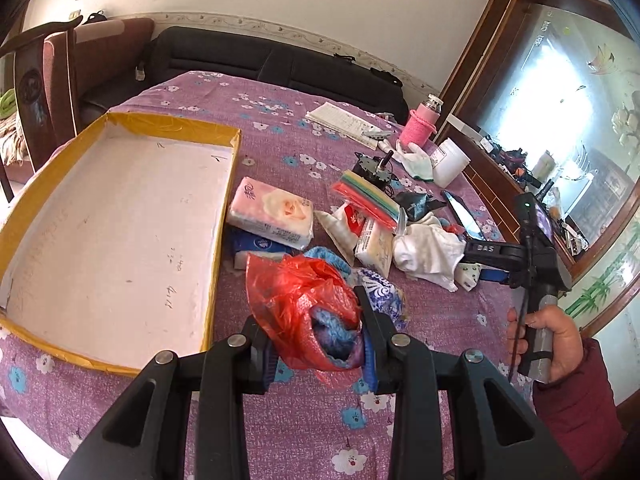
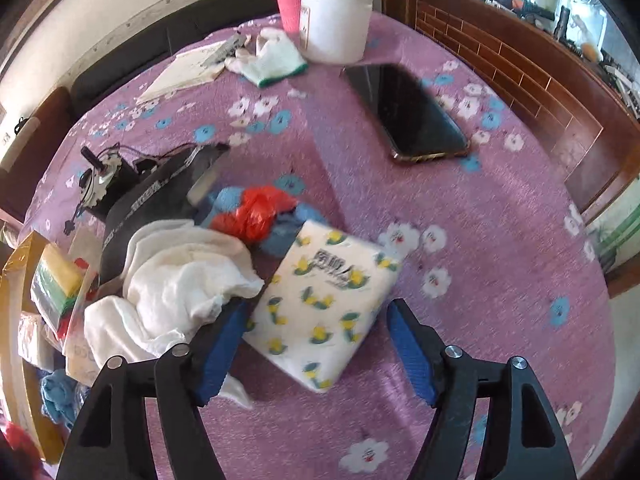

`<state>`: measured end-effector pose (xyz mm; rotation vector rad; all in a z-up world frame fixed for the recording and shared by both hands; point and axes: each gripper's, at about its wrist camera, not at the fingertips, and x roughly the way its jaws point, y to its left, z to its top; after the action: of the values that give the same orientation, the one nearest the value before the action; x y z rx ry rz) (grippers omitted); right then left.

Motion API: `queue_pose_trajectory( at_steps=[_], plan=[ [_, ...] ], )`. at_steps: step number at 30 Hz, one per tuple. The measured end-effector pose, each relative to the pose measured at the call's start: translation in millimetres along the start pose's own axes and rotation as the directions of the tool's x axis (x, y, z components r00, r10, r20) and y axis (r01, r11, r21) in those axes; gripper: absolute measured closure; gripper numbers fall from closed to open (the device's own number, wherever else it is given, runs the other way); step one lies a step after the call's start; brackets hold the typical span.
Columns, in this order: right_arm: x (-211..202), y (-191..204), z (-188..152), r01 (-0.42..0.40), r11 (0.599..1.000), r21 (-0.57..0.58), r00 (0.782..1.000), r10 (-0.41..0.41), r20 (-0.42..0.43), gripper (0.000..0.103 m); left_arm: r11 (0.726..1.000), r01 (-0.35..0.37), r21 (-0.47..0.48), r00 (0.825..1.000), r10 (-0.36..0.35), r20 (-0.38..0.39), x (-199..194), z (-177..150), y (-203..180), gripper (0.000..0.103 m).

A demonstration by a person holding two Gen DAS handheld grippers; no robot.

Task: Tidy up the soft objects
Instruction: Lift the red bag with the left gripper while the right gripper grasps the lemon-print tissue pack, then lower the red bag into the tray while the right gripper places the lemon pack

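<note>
My left gripper [image 1: 316,320] is shut on a red plastic bag [image 1: 296,296] with a blue knitted cloth inside, held above the purple flowered tablecloth just right of a shallow yellow-rimmed box [image 1: 172,120] with a bare white floor. My right gripper [image 2: 316,344] stands open, its blue pads [image 2: 224,344] on either side of a white tissue pack with yellow flowers [image 2: 324,304] that lies flat on the cloth. A small gap shows at the right pad. In the left wrist view the right gripper [image 1: 474,262] points at the pile, held by a hand [image 1: 552,340].
A pink rose tissue pack [image 1: 272,212], a blue pack [image 1: 256,244], a striped sponge pack [image 1: 368,196] and a white cloth [image 2: 180,280] crowd the middle. A phone [image 2: 408,112], white jar [image 2: 336,20], pink bottle [image 2: 288,0], gloves [image 2: 272,60] and notebook [image 2: 184,68] lie farther back.
</note>
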<state>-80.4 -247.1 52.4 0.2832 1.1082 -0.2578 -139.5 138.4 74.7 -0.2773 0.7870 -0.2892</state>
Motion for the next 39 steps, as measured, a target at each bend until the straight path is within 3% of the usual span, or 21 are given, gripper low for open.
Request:
queue_pose_trajectory(
  at_steps=[3,7,13,17,22,24,31,33,39],
  plan=[
    [8.4,2.2,0.9,0.004,1.0,0.021,1.0,-0.003,-0.012,0.034,1.0,0.002,0.002,1.0,-0.002,0.001,-3.5,-3.3,-0.7,0.072],
    [1.1,-12.9,-3.1,-0.078,0.995,0.068,0.997,0.077,0.021,0.044,1.0,-0.01,-0.002,1.0,0.01,0.024,-16.0,-5.3,6.7,0.071],
    [-45.4,-53.8,-23.6,-0.171,0.98,0.101,0.983,0.164,0.079,0.044,0.998,-0.004,-0.063,0.999,0.006,0.032,-22.6,-4.2,29.3,0.072],
    [-81.4,-50.9,-34.0,-0.249,0.968,0.047,0.963,0.241,0.121,0.044,0.994,0.008,-0.113,1.0,-0.005,0.029,-21.9,1.2,49.7,0.072],
    [-113.8,10.6,-36.0,-0.401,0.909,-0.112,0.901,0.413,0.134,0.043,0.981,0.036,-0.189,0.999,-0.03,0.031,-24.8,26.0,79.7,0.072],
    [-115.4,58.4,-35.8,-0.462,0.865,-0.198,0.869,0.486,0.093,0.043,0.982,0.02,-0.186,0.999,-0.014,0.037,-26.0,40.4,88.7,0.072],
    [-93.3,206.6,-29.0,-0.572,0.74,-0.354,0.799,0.6,-0.037,0.043,0.972,0.002,-0.236,1.0,-0.001,0.005,16.6,107.3,139.6,0.072],
    [-80.7,239.8,-24.3,-0.573,0.727,-0.379,0.798,0.6,-0.055,0.043,0.961,0.014,-0.278,1.0,-0.02,-0.017,37.0,120.7,158.2,0.072],
    [-35.1,325.0,-11.9,-0.533,0.718,-0.448,0.827,0.554,-0.097,0.043,0.929,0.031,-0.37,0.998,-0.049,-0.039,84.4,138.7,198.1,0.07]
  ],
)
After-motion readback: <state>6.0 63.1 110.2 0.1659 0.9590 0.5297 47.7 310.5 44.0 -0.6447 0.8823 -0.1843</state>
